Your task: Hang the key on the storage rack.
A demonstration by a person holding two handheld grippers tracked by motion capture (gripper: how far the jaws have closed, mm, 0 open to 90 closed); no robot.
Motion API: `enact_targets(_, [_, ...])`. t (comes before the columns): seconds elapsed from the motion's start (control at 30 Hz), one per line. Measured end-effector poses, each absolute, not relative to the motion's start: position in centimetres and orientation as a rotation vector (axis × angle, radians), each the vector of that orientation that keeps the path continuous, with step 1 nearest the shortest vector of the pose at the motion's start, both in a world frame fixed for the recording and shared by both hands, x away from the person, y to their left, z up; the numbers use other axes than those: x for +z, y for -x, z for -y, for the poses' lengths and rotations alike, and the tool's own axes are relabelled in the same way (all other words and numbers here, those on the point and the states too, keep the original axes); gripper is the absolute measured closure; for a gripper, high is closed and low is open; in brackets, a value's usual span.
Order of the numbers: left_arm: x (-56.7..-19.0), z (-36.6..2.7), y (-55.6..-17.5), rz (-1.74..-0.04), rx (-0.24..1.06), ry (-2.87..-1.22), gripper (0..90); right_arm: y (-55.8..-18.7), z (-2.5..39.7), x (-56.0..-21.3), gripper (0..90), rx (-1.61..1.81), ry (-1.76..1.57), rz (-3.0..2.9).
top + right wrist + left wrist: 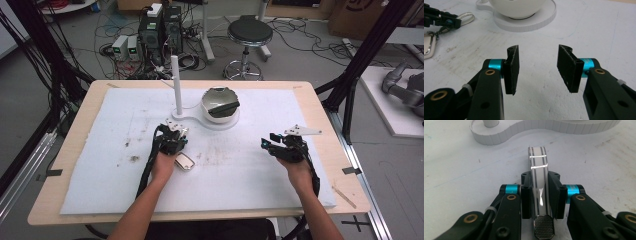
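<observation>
**Loop gripped, hanging not yet done**

Shows the loop (538, 162) pinched edge-on in the left gripper (540, 185), jaws closed flat on both its faces, front arc poking out past the tips toward the post (491, 122). Trails the fob (184, 161) from the clasp (544, 226), apparently lying on the mat (280, 200) just behind that gripper: loop up, fob down, so seemingly only part lifted. Puts the loop near the base (506, 137) but apart from it, short of the post and well below its top. Leaves the right gripper (538, 67) idle: jaws wide apart, nothing between them, over bare mat well to the right of the bowl (220, 104).

Done, by the look of it: the pickup of the loop. Left to do, most likely: raising the loop above the post's tip, lowering it over, letting go. Cannot tell whether the loop's opening lines up with the post.
</observation>
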State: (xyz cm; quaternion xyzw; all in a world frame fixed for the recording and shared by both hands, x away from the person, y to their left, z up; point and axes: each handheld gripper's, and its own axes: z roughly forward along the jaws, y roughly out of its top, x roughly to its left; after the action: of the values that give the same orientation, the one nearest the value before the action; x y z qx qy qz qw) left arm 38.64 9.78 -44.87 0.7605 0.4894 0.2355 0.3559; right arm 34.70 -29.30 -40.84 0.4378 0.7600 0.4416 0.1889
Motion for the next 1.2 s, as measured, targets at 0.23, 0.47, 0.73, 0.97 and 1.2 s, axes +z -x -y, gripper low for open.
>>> enact_targets(0.23, [-44.8, -10.4, -38.6, -1.268, 0.544, -1.918, 74.8, -34.6, 29.6, -40.8, 53.8, 1.245, -1.231, -2.128])
enact_targets(0.47, [-44.1, -11.7, -38.0, -1.216, 0.423, -1.797, 74.8, -34.5, 30.0, -40.8, 53.8, 1.244, -1.248, -2.117])
enact_targets(0.73, [-42.2, -13.9, -37.2, -1.148, 0.332, -1.649, 74.7, -34.5, 30.0, -40.7, 53.8, 1.247, -1.243, -2.115])
enact_targets(0.97, [-39.7, -15.8, -37.0, -1.05, 0.277, -1.537, 74.7, -34.5, 29.9, -40.6, 53.8, 1.249, -1.242, -2.114])
enact_targets(1.2, [-37.6, -16.4, -37.2, -0.984, 0.265, -1.503, 74.7, -34.5, 29.9, -40.5, 53.8, 1.254, -1.241, -2.107])
